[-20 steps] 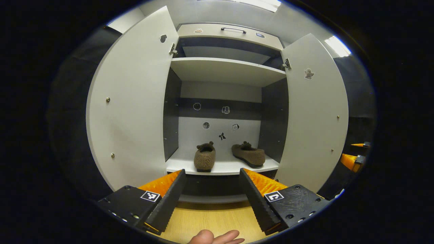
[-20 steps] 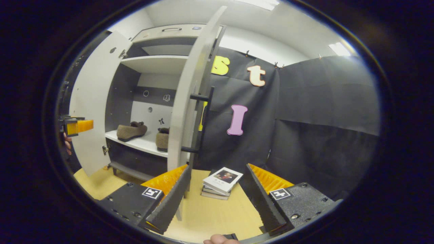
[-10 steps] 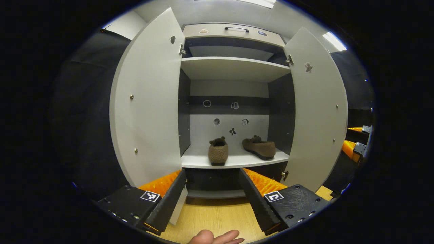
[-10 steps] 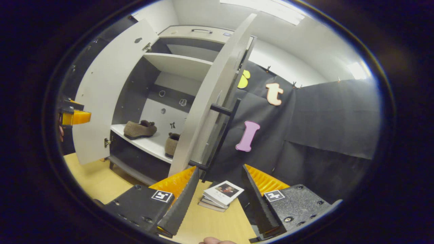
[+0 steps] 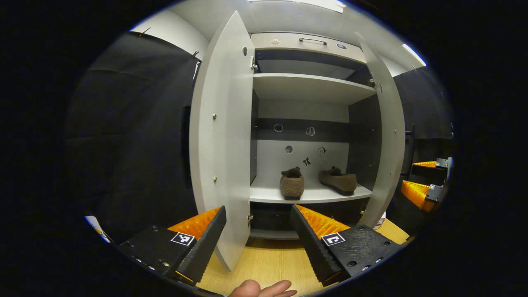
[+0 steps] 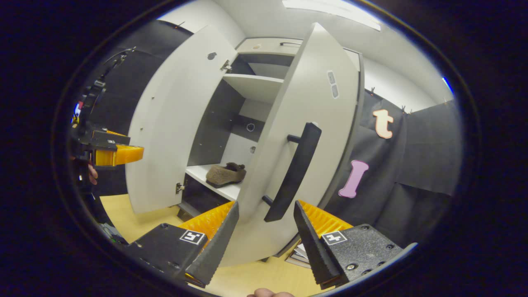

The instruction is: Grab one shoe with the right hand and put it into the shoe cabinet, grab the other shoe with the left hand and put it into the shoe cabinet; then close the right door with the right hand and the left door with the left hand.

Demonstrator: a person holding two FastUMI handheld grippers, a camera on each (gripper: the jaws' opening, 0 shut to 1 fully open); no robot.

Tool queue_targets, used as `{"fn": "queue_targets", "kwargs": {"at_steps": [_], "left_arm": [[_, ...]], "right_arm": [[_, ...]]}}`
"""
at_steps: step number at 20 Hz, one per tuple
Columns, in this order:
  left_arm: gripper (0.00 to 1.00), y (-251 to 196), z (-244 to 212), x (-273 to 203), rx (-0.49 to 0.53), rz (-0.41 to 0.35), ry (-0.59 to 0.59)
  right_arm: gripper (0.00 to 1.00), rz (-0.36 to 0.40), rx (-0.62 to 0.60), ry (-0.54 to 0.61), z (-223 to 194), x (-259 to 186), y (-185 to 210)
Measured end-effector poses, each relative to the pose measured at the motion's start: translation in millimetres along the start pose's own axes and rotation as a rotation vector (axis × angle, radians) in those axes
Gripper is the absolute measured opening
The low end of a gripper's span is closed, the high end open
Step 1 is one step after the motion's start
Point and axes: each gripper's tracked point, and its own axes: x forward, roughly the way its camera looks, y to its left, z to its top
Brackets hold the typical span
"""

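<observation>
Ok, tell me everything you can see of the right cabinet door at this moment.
The right door is a tall, flat, pale grey panel, smooth like laminated board, hinged at the cabinet's right side and standing part open. Its outer face carries a long black bar handle on two standoffs, plus two small stickers near the top. In the left gripper view its inner face shows a hinge and small screw heads. The right gripper, fingers apart, sits just before the handle; no contact is visible.
</observation>
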Motion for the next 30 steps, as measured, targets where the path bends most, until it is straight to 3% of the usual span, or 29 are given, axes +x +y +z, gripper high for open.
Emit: {"fn": "queue_targets", "kwargs": {"at_steps": [3,4,5,10,13,24,25,26,28,29,30], "left_arm": [[0.96,7.7,-2.5,-1.0,-0.007,0.021,0.007],[1.0,7.8,-2.3,-1.4,-0.009,0.017,0.007],[0.95,9.1,-1.8,-1.5,-0.007,0.017,0.005],[0.96,22.1,2.2,-2.9,0.014,0.03,-0.007],[0.96,36.5,4.0,-1.8,0.011,0.056,-0.014],[0.95,35.5,3.8,3.1,0.007,0.052,-0.02],[0.84,30.8,3.6,4.4,-0.004,0.037,-0.017],[0.96,23.7,4.7,5.7,-0.018,0.011,-0.019],[1.0,23.7,5.0,12.5,-0.029,0.017,-0.027],[0.97,26.3,7.1,11.1,-0.027,0.027,-0.034],[0.98,34.8,17.7,8.1,-0.021,0.063,-0.08]], "right_arm": [[0.89,0.03,0.022,0.033,-16.8,-5.8,16.0],[0.89,0.033,0.049,0.04,-19.7,-4.3,17.6],[0.89,0.027,0.072,0.06,-24.2,-2.5,17.5],[0.93,-0.014,0.188,0.098,-30.7,4.8,4.1],[0.99,-0.03,0.191,0.109,-33.2,7.6,-1.3],[0.99,-0.023,0.186,0.124,-38.0,7.9,6.5],[0.99,-0.023,0.192,0.13,-39.6,7.2,6.4],[0.98,-0.023,0.197,0.134,-40.8,6.3,5.5],[0.99,-0.033,0.197,0.137,-42.0,3.2,2.8],[0.99,-0.035,0.196,0.139,-42.5,1.4,2.1],[0.99,-0.033,0.196,0.144,-44.9,-0.2,2.6]]}}
